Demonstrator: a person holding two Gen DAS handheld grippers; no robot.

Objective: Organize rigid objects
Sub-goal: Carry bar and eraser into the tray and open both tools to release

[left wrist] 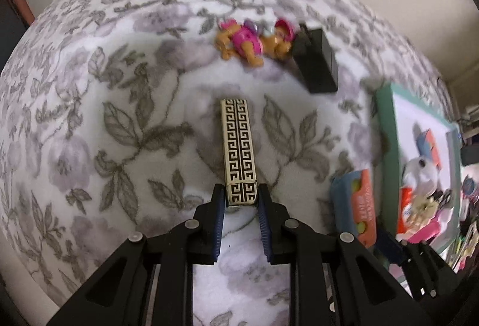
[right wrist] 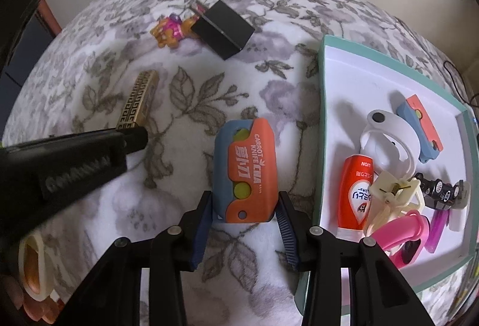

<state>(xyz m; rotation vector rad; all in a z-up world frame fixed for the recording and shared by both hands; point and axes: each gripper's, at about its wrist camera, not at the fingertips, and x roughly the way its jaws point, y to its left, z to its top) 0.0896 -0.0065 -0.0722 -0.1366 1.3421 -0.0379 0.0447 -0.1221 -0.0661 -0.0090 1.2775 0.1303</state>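
The left tool (left wrist: 241,197) clamps a long gold box with black key pattern (left wrist: 238,143); the right tool (right wrist: 245,207) grips an orange-and-blue plastic toy knife (right wrist: 244,173), above the floral blanket (left wrist: 119,122).

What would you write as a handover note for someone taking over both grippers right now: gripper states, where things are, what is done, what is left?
Left gripper: shut on the patterned box.
Right gripper: shut on the carrot knife toy.
Both items are over the floral blanket, not yet in the teal tray.
Done: tray already holds a red tube, a second knife toy, clips and small items.
Left: tray both held items, then the toy dog and black box.
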